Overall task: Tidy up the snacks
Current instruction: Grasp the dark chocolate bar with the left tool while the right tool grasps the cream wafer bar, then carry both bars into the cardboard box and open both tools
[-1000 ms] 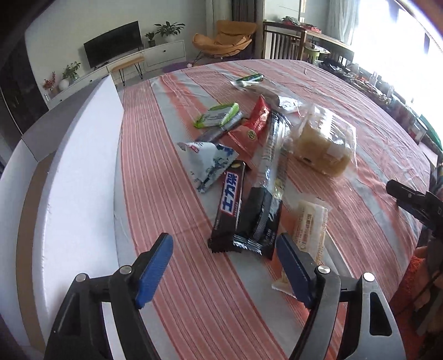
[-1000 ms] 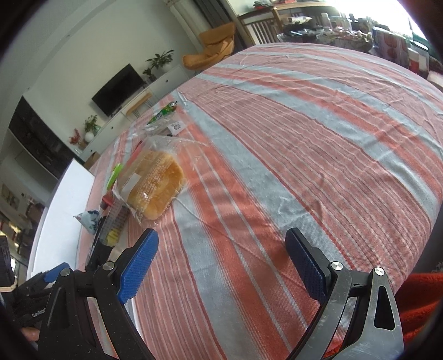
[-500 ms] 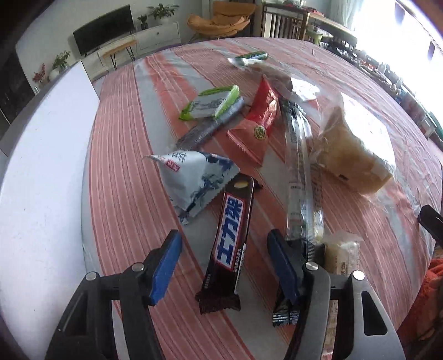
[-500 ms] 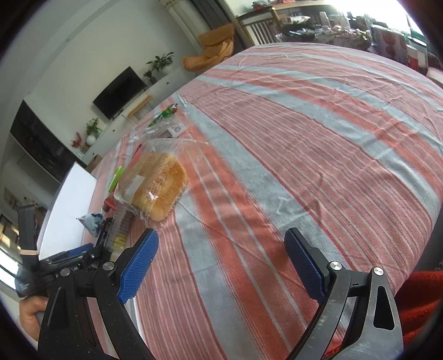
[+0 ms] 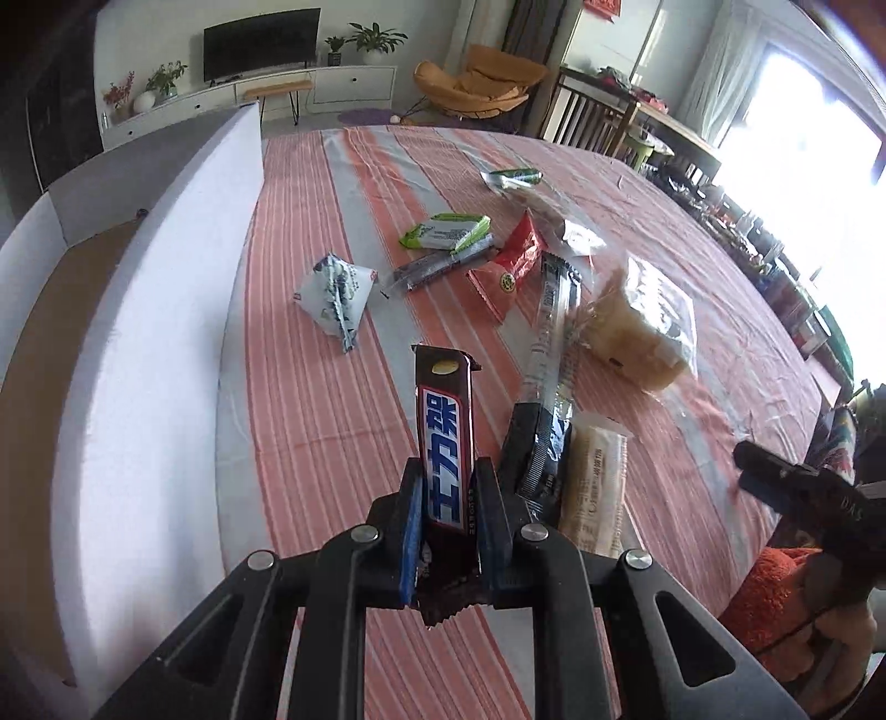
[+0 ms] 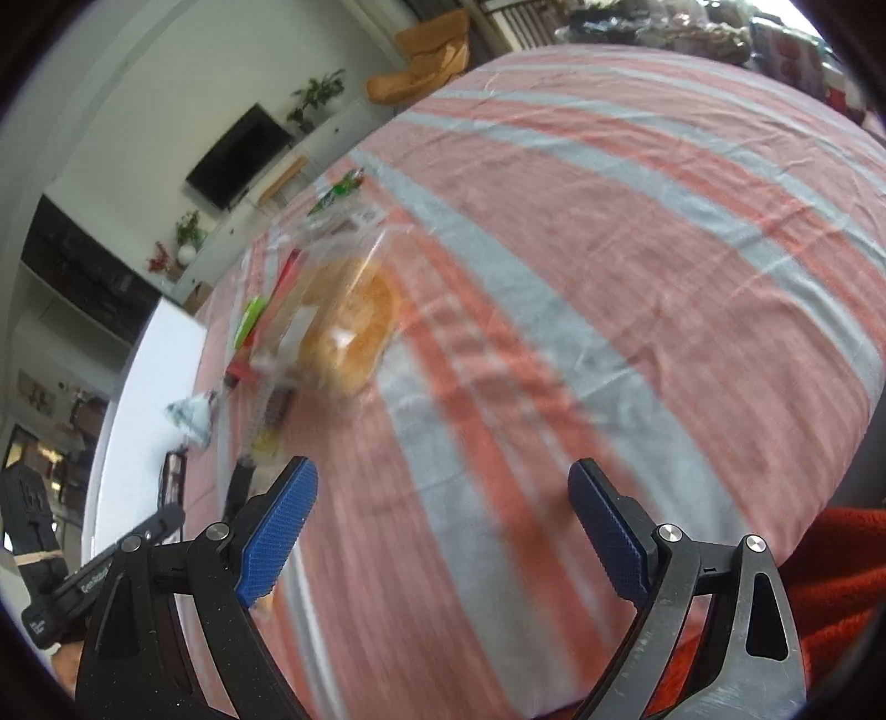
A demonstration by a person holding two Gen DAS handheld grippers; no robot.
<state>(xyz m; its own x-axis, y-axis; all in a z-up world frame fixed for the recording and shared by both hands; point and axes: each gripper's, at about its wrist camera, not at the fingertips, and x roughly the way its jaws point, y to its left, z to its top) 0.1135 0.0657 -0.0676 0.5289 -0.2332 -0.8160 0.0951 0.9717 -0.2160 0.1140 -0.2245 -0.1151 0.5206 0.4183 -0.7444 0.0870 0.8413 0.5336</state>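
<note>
One striped red-and-grey tablecloth [image 5: 343,421] covers the table, with a television [image 5: 260,41] and an orange chair [image 5: 476,83] in the room beyond. Left gripper [image 5: 447,531] has just clamped shut on a brown chocolate bar [image 5: 443,437] with white Chinese lettering, standing upright between its pads. Right gripper [image 6: 443,526] gapes, empty; bagged bread [image 6: 349,327] lies ahead-left.

A red-and-grey striped cloth [image 5: 343,399] covers the surface. Beyond it, a black flat television [image 5: 261,43] hangs above a long white low cabinet [image 5: 310,94] carrying potted green plants [image 5: 372,40]. An orange cushioned lounge chair [image 5: 476,83] stands near a dark wooden slatted chair [image 5: 595,119]. Bright daylight fills the window [image 5: 797,133].
</note>
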